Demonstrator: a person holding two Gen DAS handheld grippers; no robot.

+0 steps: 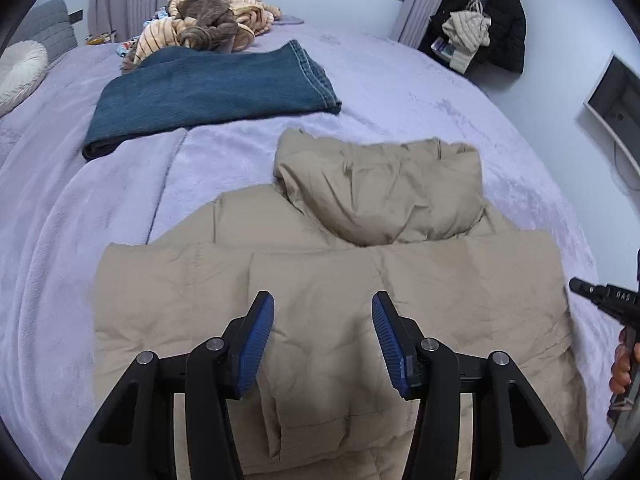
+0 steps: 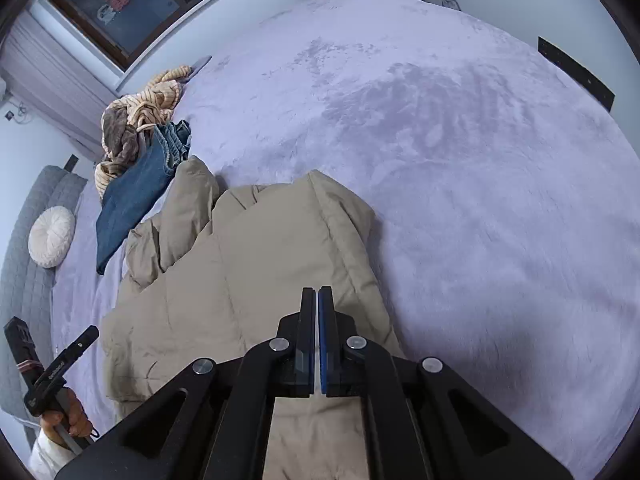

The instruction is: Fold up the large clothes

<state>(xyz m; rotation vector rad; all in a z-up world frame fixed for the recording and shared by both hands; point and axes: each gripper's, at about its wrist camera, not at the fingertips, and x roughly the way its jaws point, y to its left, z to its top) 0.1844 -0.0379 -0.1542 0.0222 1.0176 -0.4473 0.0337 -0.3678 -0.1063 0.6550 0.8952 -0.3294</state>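
A beige padded jacket (image 1: pixel 328 264) lies on the lilac bed cover (image 1: pixel 420 104), its hood (image 1: pixel 384 188) spread flat at the far end. My left gripper (image 1: pixel 323 312) hovers over the jacket's back, open, with nothing pinched between its blue pads. In the right wrist view the jacket (image 2: pixel 240 280) lies folded lengthwise and my right gripper (image 2: pixel 319 294) stands above its right edge, shut, with no cloth showing between the pads. A hand (image 1: pixel 622 364) on the right tool's handle shows at the left wrist view's right edge.
Folded blue jeans (image 1: pixel 208 92) lie beyond the jacket to the left, with a heap of striped and brown clothes (image 1: pixel 208 20) behind them. A round white cushion (image 1: pixel 20 72) sits at the far left. Dark coats (image 1: pixel 492 20) hang in the corner. Bare bed cover (image 2: pixel 460 160) stretches to the right.
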